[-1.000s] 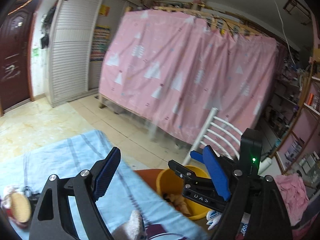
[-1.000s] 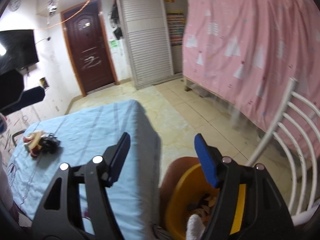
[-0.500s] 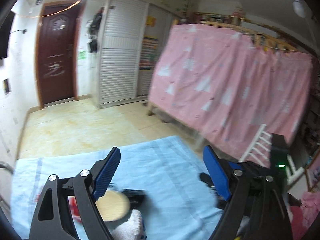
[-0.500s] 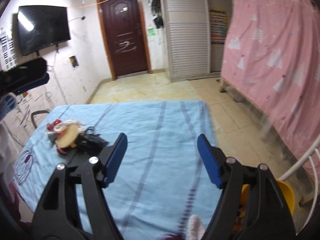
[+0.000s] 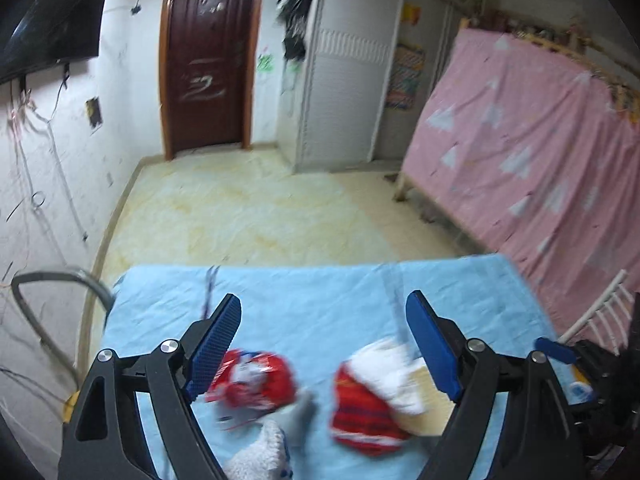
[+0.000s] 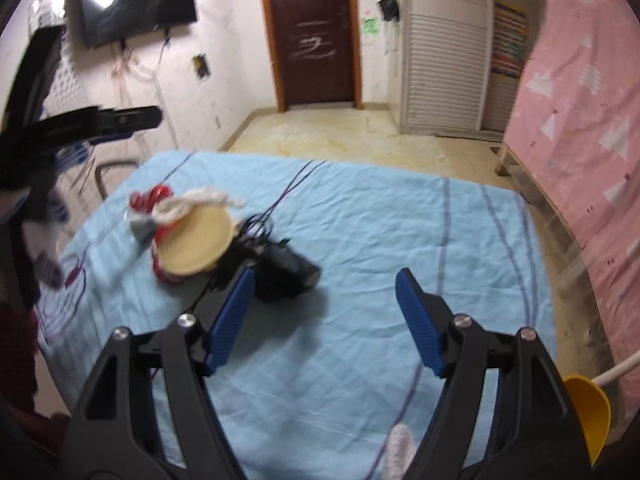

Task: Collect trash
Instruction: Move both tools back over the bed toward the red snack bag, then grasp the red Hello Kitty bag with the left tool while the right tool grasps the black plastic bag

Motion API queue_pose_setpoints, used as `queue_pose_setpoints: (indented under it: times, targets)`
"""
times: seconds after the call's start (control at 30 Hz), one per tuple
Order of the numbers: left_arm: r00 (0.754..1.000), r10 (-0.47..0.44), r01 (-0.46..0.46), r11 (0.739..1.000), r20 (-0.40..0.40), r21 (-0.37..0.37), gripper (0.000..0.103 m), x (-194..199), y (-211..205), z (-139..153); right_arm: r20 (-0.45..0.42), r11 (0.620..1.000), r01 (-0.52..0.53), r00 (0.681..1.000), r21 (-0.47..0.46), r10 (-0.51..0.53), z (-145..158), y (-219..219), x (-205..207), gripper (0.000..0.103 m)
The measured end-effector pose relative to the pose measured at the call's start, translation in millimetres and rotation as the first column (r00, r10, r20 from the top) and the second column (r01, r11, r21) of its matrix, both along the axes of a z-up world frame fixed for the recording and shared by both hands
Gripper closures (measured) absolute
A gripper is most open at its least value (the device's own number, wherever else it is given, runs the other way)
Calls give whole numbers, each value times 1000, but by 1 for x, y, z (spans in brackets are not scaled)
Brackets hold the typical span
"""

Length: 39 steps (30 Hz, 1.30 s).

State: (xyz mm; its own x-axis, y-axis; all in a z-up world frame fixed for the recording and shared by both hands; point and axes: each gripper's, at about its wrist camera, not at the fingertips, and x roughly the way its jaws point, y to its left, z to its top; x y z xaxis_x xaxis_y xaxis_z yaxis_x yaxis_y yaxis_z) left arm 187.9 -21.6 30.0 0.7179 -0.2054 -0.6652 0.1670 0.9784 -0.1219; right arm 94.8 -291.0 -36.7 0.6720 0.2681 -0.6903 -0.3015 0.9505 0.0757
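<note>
Hovering, left wrist view: left claw (image 5: 322,344) wide open, empty, above red wrapper (image 5: 256,378) and red-white wrapper (image 5: 374,394) on bench (image 5: 320,292); risk: snagging cloth | right wrist view: right claw (image 6: 320,320) jaws just widened, empty; risk: grabbing black cable bundle (image 6: 280,266) beside paper plate (image 6: 196,244); yellow bin (image 6: 588,412) well apart.

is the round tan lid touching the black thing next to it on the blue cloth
Touching. In the right wrist view the round tan lid overlaps the black thing, its right edge lying against the tangle of black cords with no blue cloth showing between them.
</note>
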Motion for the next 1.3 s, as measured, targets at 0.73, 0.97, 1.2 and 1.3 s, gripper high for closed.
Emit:
queue_pose_setpoints:
  times: [0.73,0.97,1.2,1.3]
  targets:
    - [968,72,-59,996,-240,61,54,32,37,-87,-54,970,-166,986,-180,159,-23,64,34,36]
    - [973,75,-73,997,-218,19,64,26,41,-81,-61,971,-167,985,-172,159,-25,61,33,71]
    - [984,75,-74,997,-161,11,65,11,41,-57,-8,981,-120,993,-152,120,-8,40,15,72]
    - [990,66,-66,998,-128,8,65,4,35,-43,12,988,-89,996,-124,91,-1,26,8,72]
